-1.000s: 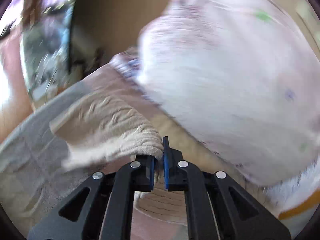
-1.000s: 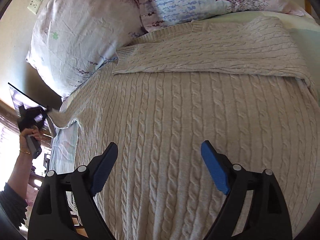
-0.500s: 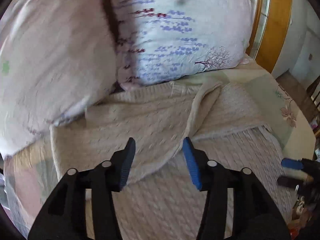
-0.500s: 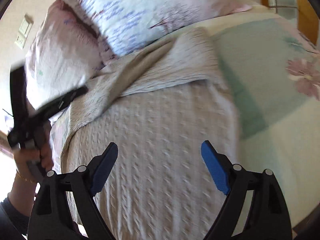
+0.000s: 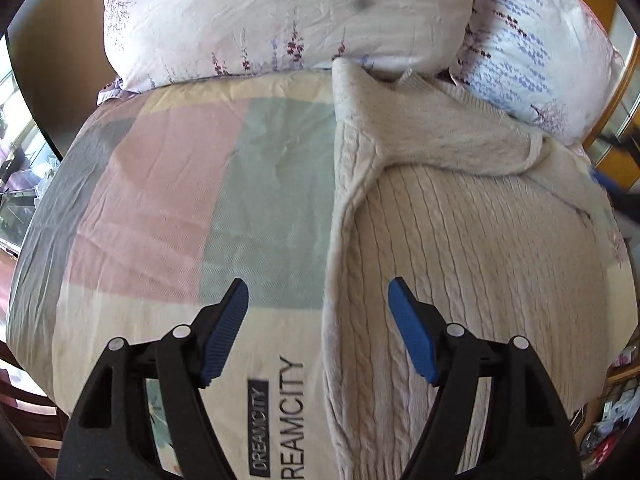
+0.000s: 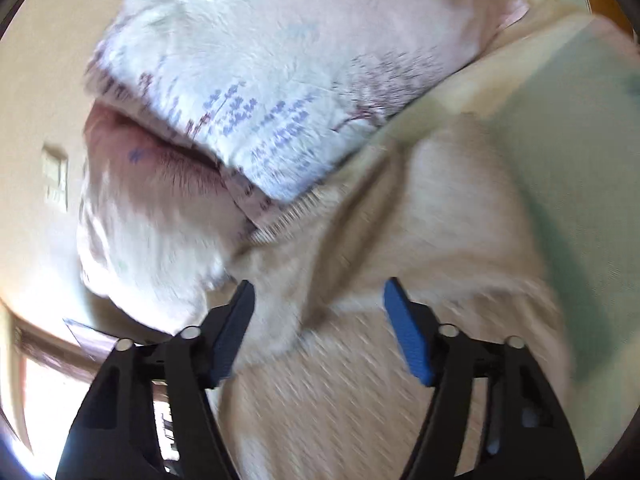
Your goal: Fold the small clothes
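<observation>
The left tool (image 5: 318, 330) hangs over the bed with its blue-padded fingers (image 5: 224, 330) spread wide and nothing between them. The cream cable-knit sweater (image 5: 460, 248) lies flat on the bed just ahead and to that tool's right side, its long left edge running straight away from the tool's right finger toward the pillows. One sleeve (image 5: 452, 136) is folded across the top of the sweater's body, far ahead of the tool, with its cuff end toward the right. Under and to the left of the tool stretches the patchwork bedspread (image 5: 168, 184) in pink, pale green and grey blocks, with printed lettering (image 5: 292, 416) right between and below the fingers. Two floral pillows (image 5: 280, 16) sit at the far end, touching the sweater's collar.

The right tool (image 6: 318, 330) is likewise spread apart, gripping nothing. Its view is smeared by motion blur. The sweater (image 6: 400, 360) fills the space directly beneath and ahead of it, with a folded ridge of knit lying between the fingers. A ribbed edge (image 6: 288, 216) shows farther ahead, tucked against a lavender-printed pillow (image 6: 280, 80). The bedspread (image 6: 580, 160) shows off to its right.
</observation>
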`<state>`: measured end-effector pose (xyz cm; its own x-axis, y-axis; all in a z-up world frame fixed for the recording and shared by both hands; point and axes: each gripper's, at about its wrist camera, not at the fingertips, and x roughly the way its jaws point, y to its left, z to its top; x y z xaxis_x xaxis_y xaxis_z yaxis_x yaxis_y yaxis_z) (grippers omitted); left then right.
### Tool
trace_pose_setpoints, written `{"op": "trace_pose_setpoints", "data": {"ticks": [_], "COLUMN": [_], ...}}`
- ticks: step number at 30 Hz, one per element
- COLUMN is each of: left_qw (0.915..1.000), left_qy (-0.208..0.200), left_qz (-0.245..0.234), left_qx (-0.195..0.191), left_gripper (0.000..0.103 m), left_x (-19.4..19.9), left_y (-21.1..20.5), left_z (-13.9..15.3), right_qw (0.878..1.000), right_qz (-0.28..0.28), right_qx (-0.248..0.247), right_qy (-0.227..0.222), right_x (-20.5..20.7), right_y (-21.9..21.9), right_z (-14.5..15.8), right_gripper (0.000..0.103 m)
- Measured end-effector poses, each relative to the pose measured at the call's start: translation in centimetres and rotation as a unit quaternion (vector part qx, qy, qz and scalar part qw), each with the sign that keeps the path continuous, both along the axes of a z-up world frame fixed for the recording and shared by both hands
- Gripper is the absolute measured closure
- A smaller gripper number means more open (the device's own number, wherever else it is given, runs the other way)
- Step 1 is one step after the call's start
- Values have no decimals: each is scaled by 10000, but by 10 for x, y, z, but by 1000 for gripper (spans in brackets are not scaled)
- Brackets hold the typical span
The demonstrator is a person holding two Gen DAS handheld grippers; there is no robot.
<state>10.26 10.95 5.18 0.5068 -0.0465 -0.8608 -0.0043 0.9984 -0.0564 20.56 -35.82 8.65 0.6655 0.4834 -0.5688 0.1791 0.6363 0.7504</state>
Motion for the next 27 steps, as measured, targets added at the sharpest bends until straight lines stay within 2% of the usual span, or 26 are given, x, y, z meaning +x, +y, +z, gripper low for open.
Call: {"op": "trace_pose_setpoints", "data": {"ticks": [2,6,7,9,11,12,13,15,18,19,20,23,24,27], "left_qw": [10000,9995,9992,9986,9983,9983,9984,9985,9985,9982,9976,9957,9952,9922], "left_qy": [30,105,147,244,313,313,298,292,281,278,275,251,243,263], "left_qz": [63,302,361,429,429,409,380,315,238,232,235,234,220,172], "left_qx": [5,-51,-84,-182,-254,-278,-307,-348,-398,-484,-582,-856,-919,-1207], "left_gripper": [31,31,31,31,31,31,31,31,31,31,31,32,35,54], "left_x": [-11,-26,-28,-30,-31,-31,-32,-32,-34,-36,-37,-42,-44,-50], "left_y": [2,10,12,16,17,17,16,15,15,16,18,21,21,21], "left_z": [-3,-13,-16,-21,-25,-25,-26,-27,-27,-27,-27,-26,-26,-25], "right_qw": [9990,9925,9918,9904,9928,9945,9950,9921,9888,9880,9870,9850,9851,9869], "right_qz": [-186,-629,-658,-651,-699,-823,-964,-1167,-1183,-1198,-1219,-1083,-982,-604], "right_qx": [71,94,44,-247,-177,-56,-91,-448,-734,-728,-785,-1040,-1040,-567], "right_qy": [396,1043,1092,1191,961,641,235,48,544,652,700,853,953,1385], "right_x": [44,89,93,105,105,97,81,48,7,-17,-40,-103,-119,-164], "right_y": [9,15,16,18,15,9,1,-10,-27,-36,-43,-55,-57,-62], "right_z": [-8,-28,-30,-35,-31,-22,-9,-1,-21,-29,-33,-40,-44,-67], "right_gripper": [56,57,60,95,97,97,97,97,71,49,34,34,34,34]}}
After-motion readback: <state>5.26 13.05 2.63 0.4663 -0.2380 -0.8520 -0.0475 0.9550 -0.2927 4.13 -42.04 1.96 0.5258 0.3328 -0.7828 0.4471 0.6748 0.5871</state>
